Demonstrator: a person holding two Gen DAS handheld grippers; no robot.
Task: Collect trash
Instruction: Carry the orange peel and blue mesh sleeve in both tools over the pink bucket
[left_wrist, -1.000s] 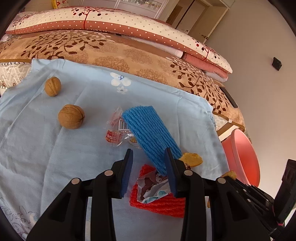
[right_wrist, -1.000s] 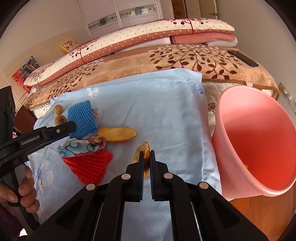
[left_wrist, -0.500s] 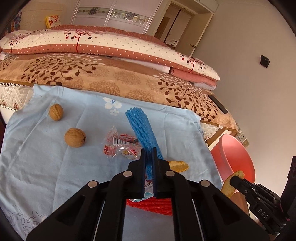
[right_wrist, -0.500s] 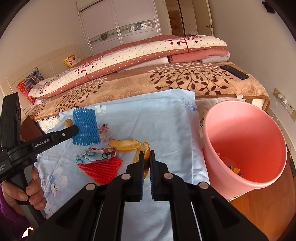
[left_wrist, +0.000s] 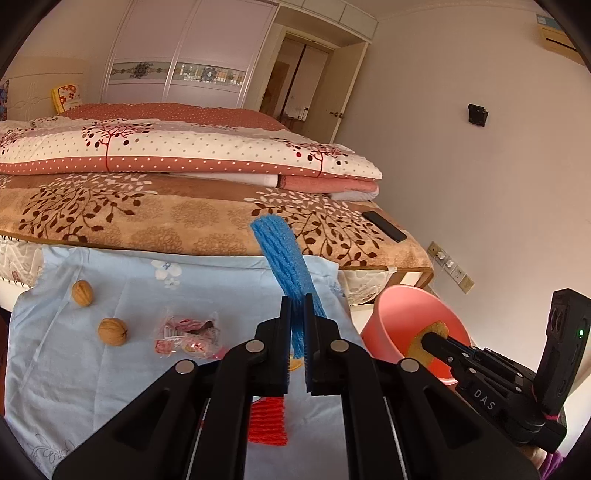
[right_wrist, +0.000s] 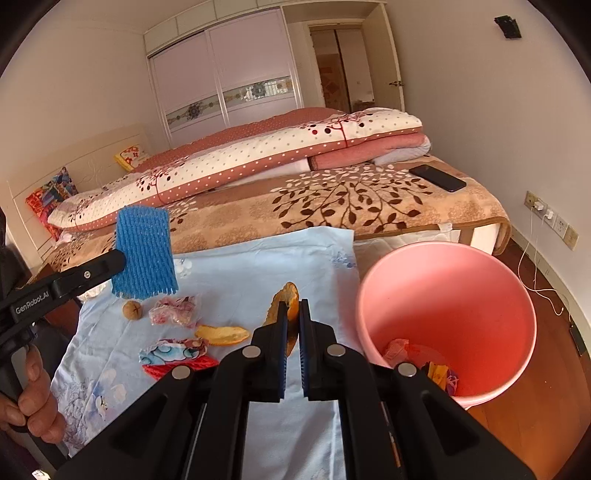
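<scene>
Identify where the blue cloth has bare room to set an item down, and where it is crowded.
Bare: the blue cloth between the blue foam net and the pink bin, and its near strip. Crowded: the left, around walnut, wrapper, orange peel, red net.

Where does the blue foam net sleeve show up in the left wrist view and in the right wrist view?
Left wrist view: the blue foam net sleeve stands at centre, rising edge-on from between the left gripper's fingers.
Right wrist view: it hangs at upper left, broad side showing, on the left gripper's tip.
Shared landmark: the round pink plastic bin, at right in both.
</scene>
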